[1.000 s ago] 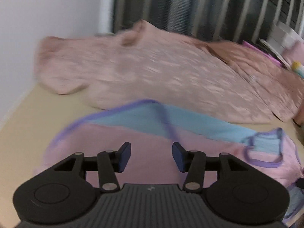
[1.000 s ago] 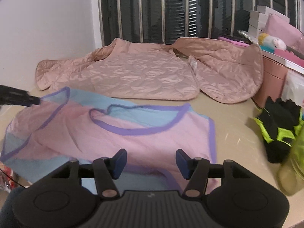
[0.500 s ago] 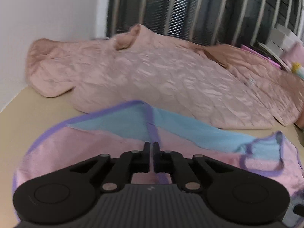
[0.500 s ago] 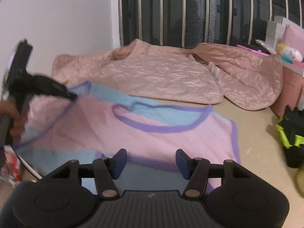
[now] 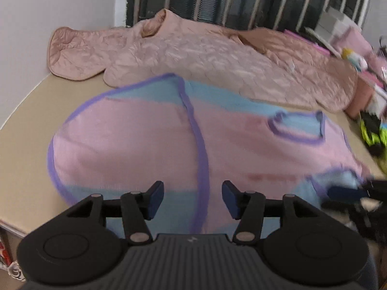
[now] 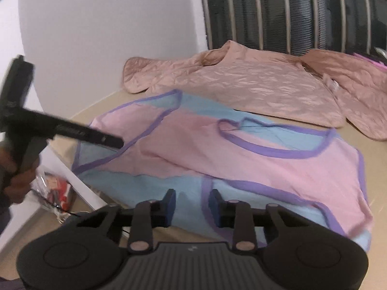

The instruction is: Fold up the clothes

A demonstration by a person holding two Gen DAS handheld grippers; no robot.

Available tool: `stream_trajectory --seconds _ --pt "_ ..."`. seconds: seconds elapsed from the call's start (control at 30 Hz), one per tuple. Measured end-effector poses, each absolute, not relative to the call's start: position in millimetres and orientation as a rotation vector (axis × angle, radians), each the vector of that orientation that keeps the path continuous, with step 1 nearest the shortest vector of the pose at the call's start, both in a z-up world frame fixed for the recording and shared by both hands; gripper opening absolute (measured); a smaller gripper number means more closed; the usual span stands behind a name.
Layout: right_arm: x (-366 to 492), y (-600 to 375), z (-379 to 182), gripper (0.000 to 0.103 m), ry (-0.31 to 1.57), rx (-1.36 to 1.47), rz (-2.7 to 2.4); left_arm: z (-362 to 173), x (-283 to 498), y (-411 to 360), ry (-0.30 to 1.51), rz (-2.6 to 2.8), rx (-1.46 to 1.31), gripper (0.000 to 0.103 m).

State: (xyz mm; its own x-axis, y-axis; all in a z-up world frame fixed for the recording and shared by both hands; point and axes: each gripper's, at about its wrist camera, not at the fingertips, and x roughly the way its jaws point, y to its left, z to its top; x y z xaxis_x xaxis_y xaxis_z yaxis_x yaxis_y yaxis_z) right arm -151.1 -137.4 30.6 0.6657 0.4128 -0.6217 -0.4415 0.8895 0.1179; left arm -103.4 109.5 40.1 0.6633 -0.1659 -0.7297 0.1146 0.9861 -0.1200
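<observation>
A pink and light-blue top with purple trim lies spread on the beige table; it also shows in the right wrist view. My left gripper is open and empty, just above the top's near hem over a purple seam. My right gripper is open, jaws partly closed in, over the top's blue near edge by a purple trim line. The left gripper's fingers show at the left of the right wrist view, over the top's left sleeve.
A quilted pink jacket lies spread behind the top, against a barred window. Black and neon-green gloves and pink boxes sit at the right. A white wall is on the left; the table's edge drops off there.
My left gripper shut on the top half a second ago and has now opened and pulled back toward the near hem. My right gripper has swung left and its jaws have narrowed.
</observation>
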Motion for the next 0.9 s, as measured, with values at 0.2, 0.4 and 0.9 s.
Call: stream_trajectory --seconds 0.2,0.4,0.9 --pt "-163 -130 30 0.0 0.651 -0.076 0.481 37 -111 101 0.83 -0.16 -0.026 0.055" --pt "-168 -141 32 0.033 0.648 -0.029 0.485 36 -111 102 0.829 -0.154 -0.022 0.055" --pt "-213 -140 39 0.005 0.54 -0.114 0.616 36 -107 105 0.831 -0.137 -0.037 0.056"
